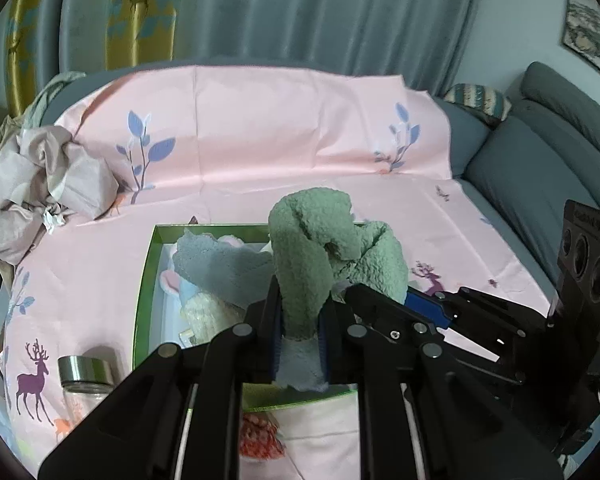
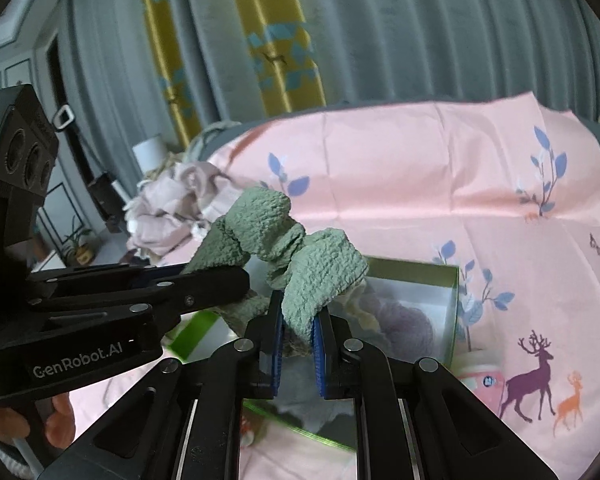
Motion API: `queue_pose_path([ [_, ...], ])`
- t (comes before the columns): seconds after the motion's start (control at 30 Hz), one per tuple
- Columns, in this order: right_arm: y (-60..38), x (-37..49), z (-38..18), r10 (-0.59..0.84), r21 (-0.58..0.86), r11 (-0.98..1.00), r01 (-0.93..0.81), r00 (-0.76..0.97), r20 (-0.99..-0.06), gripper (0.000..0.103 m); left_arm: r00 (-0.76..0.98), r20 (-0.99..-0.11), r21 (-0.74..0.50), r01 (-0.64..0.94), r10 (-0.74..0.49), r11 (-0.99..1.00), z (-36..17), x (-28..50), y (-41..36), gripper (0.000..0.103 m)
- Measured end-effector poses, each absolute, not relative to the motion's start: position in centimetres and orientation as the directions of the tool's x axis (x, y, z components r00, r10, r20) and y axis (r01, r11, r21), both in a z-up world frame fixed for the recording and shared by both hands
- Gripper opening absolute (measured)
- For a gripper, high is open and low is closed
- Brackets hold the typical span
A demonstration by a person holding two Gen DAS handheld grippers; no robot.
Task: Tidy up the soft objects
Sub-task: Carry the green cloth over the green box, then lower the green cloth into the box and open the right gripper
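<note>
Both sets of tongs are clamped on one green fuzzy sock: the left tongs [image 1: 300, 336] pinch one end, the right tongs [image 2: 298, 336] the other, so the sock [image 1: 320, 248] hangs bunched between them above the green-rimmed box [image 1: 146, 280]. In the box, at 10 o'clock from the left tongs, lies a blue sock [image 1: 216, 264]. The pink sheet [image 1: 260, 132] spreads beyond. This looks like folding; next, lower the sock into the box and let go.

Beyond the fingers, grey-blue curtains [image 1: 300, 12] with a yellow patterned panel [image 1: 144, 4] span the wall. A grey sofa [image 1: 540, 168] stands right of them (pink printed sheet [image 1: 260, 120] draped over it). Framed picture [image 1: 592, 28] hangs upper right.
</note>
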State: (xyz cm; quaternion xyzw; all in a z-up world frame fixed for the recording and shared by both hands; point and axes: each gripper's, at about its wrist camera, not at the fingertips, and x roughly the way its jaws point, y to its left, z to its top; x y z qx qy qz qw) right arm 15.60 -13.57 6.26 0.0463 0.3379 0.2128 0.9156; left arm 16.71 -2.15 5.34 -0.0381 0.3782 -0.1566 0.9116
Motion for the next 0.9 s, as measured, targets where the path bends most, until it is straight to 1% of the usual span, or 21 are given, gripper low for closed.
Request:
queue_pose_path([
  [0.17,-13.3,17.7,3.8,0.377,0.2,0.922,-0.33,0.658,-0.652,0.013,0.631,-0.726,-0.165,0.228,-0.275,0.96,2.8,19.1,-2.8,0.015],
  [0.23,-13.3,18.5,2.7,0.357,0.19,0.929,-0.317,0.643,-0.677,0.013,0.623,-0.74,-0.153,0.213,-0.255,0.965,2.1,19.8,-2.9,0.019],
  [0.27,-13.2,18.7,2.3,0.343,0.179,0.934,-0.309,0.639,-0.689,0.013,0.623,-0.743,-0.147,0.207,-0.246,0.967,1.8,19.9,-2.9,0.028],
  [0.3,-13.3,19.0,2.1,0.331,0.168,0.938,-0.303,0.636,-0.697,0.013,0.625,-0.743,-0.141,0.201,-0.238,0.969,1.6,20.0,-2.9,0.033],
  [0.37,-13.4,19.2,1.7,0.309,0.15,0.945,-0.292,0.635,-0.708,0.024,0.628,-0.743,-0.144,0.188,-0.231,0.972,1.3,20.1,-2.6,0.062],
  [0.4,-13.5,19.2,1.7,0.302,0.144,0.947,-0.288,0.636,-0.71,0.028,0.627,-0.743,-0.148,0.185,-0.233,0.972,1.2,20.2,-2.5,0.066],
  [0.47,-13.7,19.2,1.7,0.277,0.125,0.954,-0.273,0.641,-0.715,0.046,0.629,-0.744,-0.153,0.169,-0.226,0.974,1.2,20.1,-2.0,0.072],
  [0.5,-13.9,19.1,1.8,0.267,0.117,0.957,-0.266,0.646,-0.715,0.049,0.628,-0.746,-0.154,0.162,-0.223,0.975,1.2,20.2,-2.0,0.074],
  [0.53,-14.1,19.0,1.9,0.262,0.114,0.958,-0.262,0.65,-0.713,0.053,0.628,-0.747,-0.161,0.15,-0.22,0.975,1.2,20.1,-1.7,0.079],
  [0.57,-14.2,18.9,2.0,0.26,0.114,0.959,-0.259,0.652,-0.712,0.055,0.627,-0.746,-0.17,0.142,-0.222,0.975,1.3,20.1,-1.4,0.082],
  [0.63,-14.5,18.7,2.4,0.253,0.111,0.962,-0.25,0.658,-0.71,0.057,0.63,-0.743,-0.188,0.129,-0.227,0.974,1.5,19.7,-1.0,0.084],
  [0.77,-14.6,18.0,3.1,0.242,0.094,0.964,-0.251,0.668,-0.703,0.059,0.635,-0.738,-0.205,0.112,-0.229,0.972,2.1,18.9,-0.4,0.092],
  [0.83,-14.6,17.4,3.6,0.238,0.086,0.964,-0.25,0.68,-0.694,0.06,0.642,-0.732,-0.212,0.105,-0.229,0.972,2.6,18.2,-0.1,0.095],
  [0.9,-14.8,16.6,4.3,0.241,0.09,0.965,-0.247,0.694,-0.679,0.06,0.646,-0.725,-0.227,0.103,-0.239,0.968,2.9,17.6,0.3,0.095],
])
